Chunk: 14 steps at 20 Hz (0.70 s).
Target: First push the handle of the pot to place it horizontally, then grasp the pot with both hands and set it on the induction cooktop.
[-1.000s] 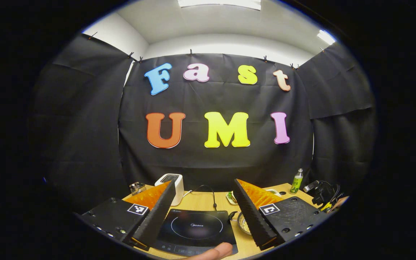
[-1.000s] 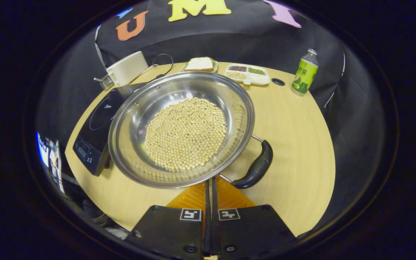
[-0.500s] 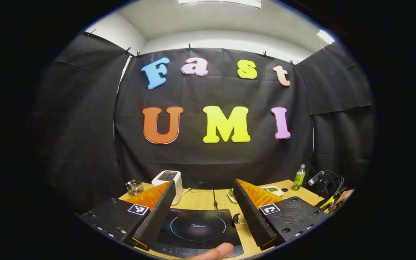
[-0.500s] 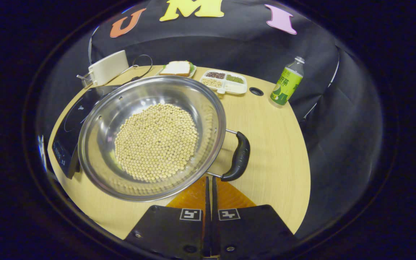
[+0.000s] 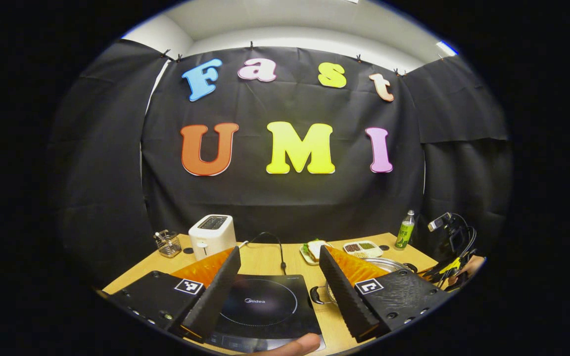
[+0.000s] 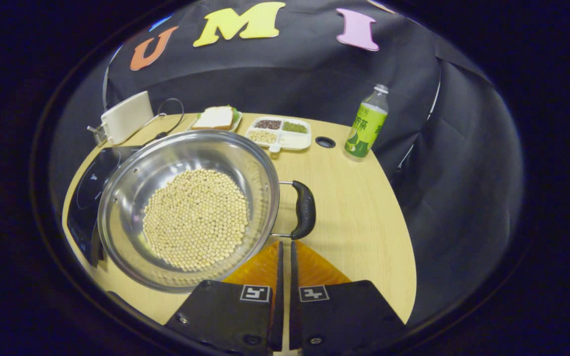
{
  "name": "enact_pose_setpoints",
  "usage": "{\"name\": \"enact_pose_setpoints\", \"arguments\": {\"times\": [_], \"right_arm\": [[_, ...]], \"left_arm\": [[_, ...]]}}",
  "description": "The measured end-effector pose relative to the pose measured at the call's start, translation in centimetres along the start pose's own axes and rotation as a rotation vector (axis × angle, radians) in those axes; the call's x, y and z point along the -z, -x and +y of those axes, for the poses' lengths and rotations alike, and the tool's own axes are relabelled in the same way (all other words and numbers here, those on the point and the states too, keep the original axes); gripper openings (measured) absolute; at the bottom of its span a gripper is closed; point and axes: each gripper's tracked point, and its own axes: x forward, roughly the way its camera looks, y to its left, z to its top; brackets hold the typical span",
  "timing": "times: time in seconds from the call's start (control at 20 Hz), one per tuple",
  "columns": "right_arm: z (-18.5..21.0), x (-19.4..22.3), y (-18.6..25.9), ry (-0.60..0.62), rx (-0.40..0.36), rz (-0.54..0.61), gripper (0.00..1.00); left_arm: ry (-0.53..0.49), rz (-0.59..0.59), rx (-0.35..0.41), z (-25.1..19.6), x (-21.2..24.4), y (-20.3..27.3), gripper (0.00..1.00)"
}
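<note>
A steel pot [image 6: 131, 173] of pale soybeans [image 6: 196, 217] stands on the wooden table [image 6: 364, 222], right of the black induction cooktop [image 6: 84, 193]. Its black handle [image 6: 306, 210] points to the right side. My right gripper [image 6: 285, 244] is shut with nothing in it, and its tips sit just under the handle's near end. In the left gripper view, my left gripper [image 5: 279, 249] hangs open above the cooktop [image 5: 258, 304]. The pot's other black handle [image 5: 316, 295] peeks out beside its right finger [image 5: 342, 291].
Along the back stand a white toaster [image 6: 121, 116], a sandwich on a plate [image 6: 217, 118], a divided tray of grains [image 6: 279, 133] and a green bottle [image 6: 366, 123]. A wire basket [image 5: 167, 243] sits at the far left. A thumb [image 5: 290, 344] shows at the bottom.
The pot has turned and its handle has swung from the lower right to the right side, with the shut right gripper following. The left gripper view has tipped down and shows more table.
</note>
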Motion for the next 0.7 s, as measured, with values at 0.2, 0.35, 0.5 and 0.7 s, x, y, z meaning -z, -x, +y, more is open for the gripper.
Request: {"name": "enact_pose_setpoints", "arguments": {"times": [0.2,0.35,0.5,0.7], "right_arm": [[-0.9,-2.6,2.0,0.022,0.034,-0.141,0.29],[-0.7,-3.1,3.6,0.013,0.042,-0.175,0.75],[-0.4,-3.6,4.1,-0.006,0.04,-0.187,0.83],[0.2,-4.0,4.1,-0.038,0.019,-0.19,0.87]], "left_arm": [[0.012,0.092,0.046,-2.8,3.5,-1.8,0.96],[0.026,0.157,0.065,-4.3,5.8,-3.1,0.96],[0.038,0.207,0.083,-5.6,7.6,-3.9,0.96],[0.034,0.276,0.1,-7.0,10.3,-5.2,0.95]]}}
